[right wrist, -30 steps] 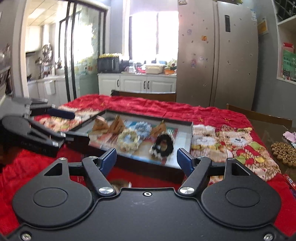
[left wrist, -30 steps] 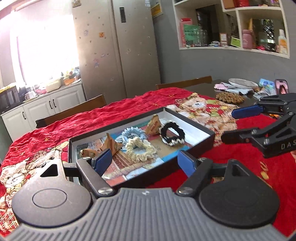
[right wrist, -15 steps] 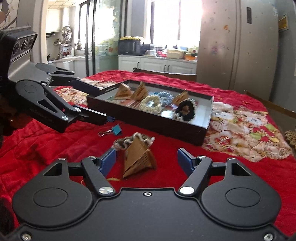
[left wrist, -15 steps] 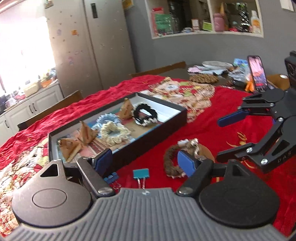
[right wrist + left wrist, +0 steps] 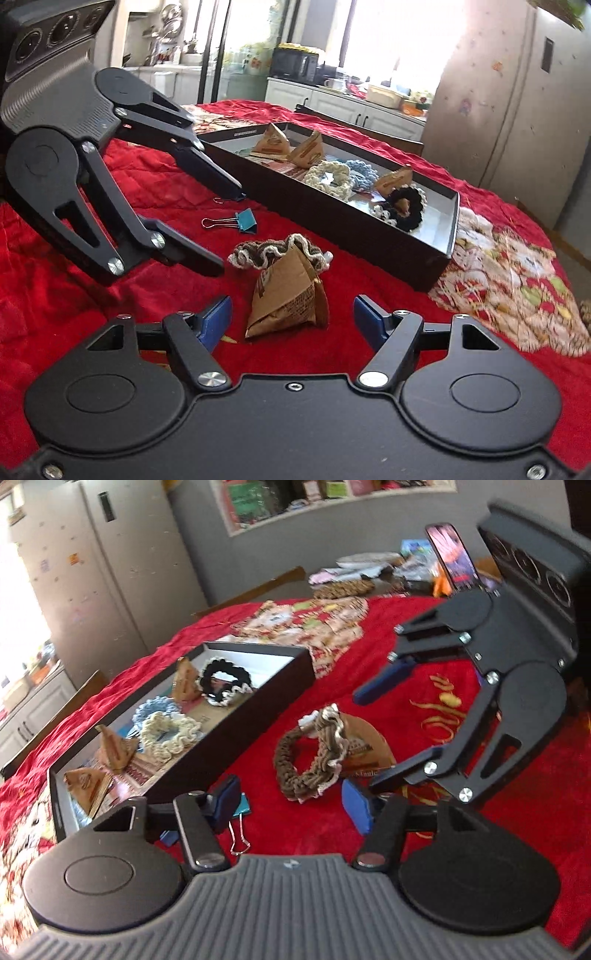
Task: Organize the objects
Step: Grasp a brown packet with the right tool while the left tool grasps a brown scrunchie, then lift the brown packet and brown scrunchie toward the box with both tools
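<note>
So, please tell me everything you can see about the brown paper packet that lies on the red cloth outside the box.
The brown paper packet looks like kraft paper folded into a pyramid shape, with dark printed text and a reddish mark on its faces. It sits on the red cloth, one point up, in front of the black box and outside it. The brown scrunchie with its cream edge lies against its far side, touching it. The right gripper is open with a finger on either side of it; neither visibly touches it.
</note>
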`<state>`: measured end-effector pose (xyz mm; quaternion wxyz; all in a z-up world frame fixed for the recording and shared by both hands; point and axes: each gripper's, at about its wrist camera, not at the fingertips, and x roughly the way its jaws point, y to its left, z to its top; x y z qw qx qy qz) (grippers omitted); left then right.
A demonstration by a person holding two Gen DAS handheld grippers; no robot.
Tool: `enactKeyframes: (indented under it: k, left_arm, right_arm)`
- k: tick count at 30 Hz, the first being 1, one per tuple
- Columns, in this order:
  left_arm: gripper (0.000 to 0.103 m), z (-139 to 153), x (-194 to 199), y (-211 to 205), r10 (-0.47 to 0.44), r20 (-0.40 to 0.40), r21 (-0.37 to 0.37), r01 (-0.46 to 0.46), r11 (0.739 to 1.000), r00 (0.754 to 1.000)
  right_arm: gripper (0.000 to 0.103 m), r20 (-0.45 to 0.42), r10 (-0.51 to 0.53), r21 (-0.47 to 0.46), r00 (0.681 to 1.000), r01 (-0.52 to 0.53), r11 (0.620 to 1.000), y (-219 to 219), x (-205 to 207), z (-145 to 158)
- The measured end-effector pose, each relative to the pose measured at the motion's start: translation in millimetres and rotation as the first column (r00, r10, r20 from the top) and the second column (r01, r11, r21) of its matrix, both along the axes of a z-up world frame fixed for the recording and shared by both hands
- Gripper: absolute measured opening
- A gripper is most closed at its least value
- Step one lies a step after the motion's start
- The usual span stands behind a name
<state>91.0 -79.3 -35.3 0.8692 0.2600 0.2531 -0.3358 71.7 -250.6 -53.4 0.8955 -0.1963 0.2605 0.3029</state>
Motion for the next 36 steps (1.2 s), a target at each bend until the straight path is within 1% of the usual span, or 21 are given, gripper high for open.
enactKeyframes:
  k: [2, 3, 6, 7, 8, 12, 17, 20, 24, 29, 36]
  left_arm:
    - [0.056, -5, 2, -5, -0.021, 0.008, 0.022, 0.021, 1.000, 1.000]
    - [0.055, -6, 3, -7, -0.029, 0.012, 0.031, 0.029, 0.999, 1.000]
    - [0.050, -11, 5, -13, -0.054, 0.025, 0.056, 0.053, 0.997, 0.998]
    - [0.048, -12, 5, -14, -0.063, 0.030, 0.062, 0.061, 0.996, 0.998]
    - [0.046, -13, 5, -16, -0.071, 0.036, 0.069, 0.069, 0.995, 0.997]
    - [0.042, -15, 6, -22, -0.097, 0.049, 0.092, 0.092, 0.991, 0.994]
    - [0.023, -17, 5, -27, -0.118, 0.034, 0.103, 0.114, 0.988, 0.992]
    - [0.017, -17, 4, -28, -0.110, 0.029, 0.101, 0.107, 0.989, 0.994]
    - [0.014, -14, 6, -28, -0.069, 0.014, 0.087, 0.067, 0.994, 0.998]
    - [0.013, -8, 12, -24, 0.000, -0.031, 0.036, 0.002, 0.999, 1.000]
    - [0.013, -2, 9, -22, 0.031, -0.044, 0.015, -0.030, 0.999, 0.999]
  right_arm:
    - [0.066, 0.000, 0.014, -0.012, 1.000, -0.014, 1.000, 3, 5, -1]
    - [0.066, -0.002, 0.020, -0.017, 1.000, -0.020, 1.000, 4, 7, -1]
    - [0.054, -0.010, 0.032, -0.024, 0.999, -0.033, 0.999, 7, 11, -2]
    - [0.048, -0.015, 0.036, -0.023, 0.999, -0.037, 0.999, 7, 12, -2]
    - [0.046, -0.022, 0.041, -0.021, 0.999, -0.041, 0.999, 7, 13, -2]
    - [0.043, -0.024, 0.042, -0.023, 0.999, -0.043, 0.999, 7, 12, -4]
    - [0.040, -0.036, 0.028, -0.008, 0.999, -0.029, 1.000, 2, 12, -3]
    - [0.039, -0.037, 0.023, -0.005, 0.999, -0.023, 1.000, 2, 13, -3]
    - [0.039, -0.041, 0.020, 0.003, 0.999, -0.020, 1.000, 0, 14, -3]
    - [0.038, -0.043, 0.028, 0.007, 0.999, -0.028, 1.000, -1, 12, -2]
    - [0.037, -0.035, 0.038, 0.014, 0.999, -0.038, 0.999, 0, 7, 2]
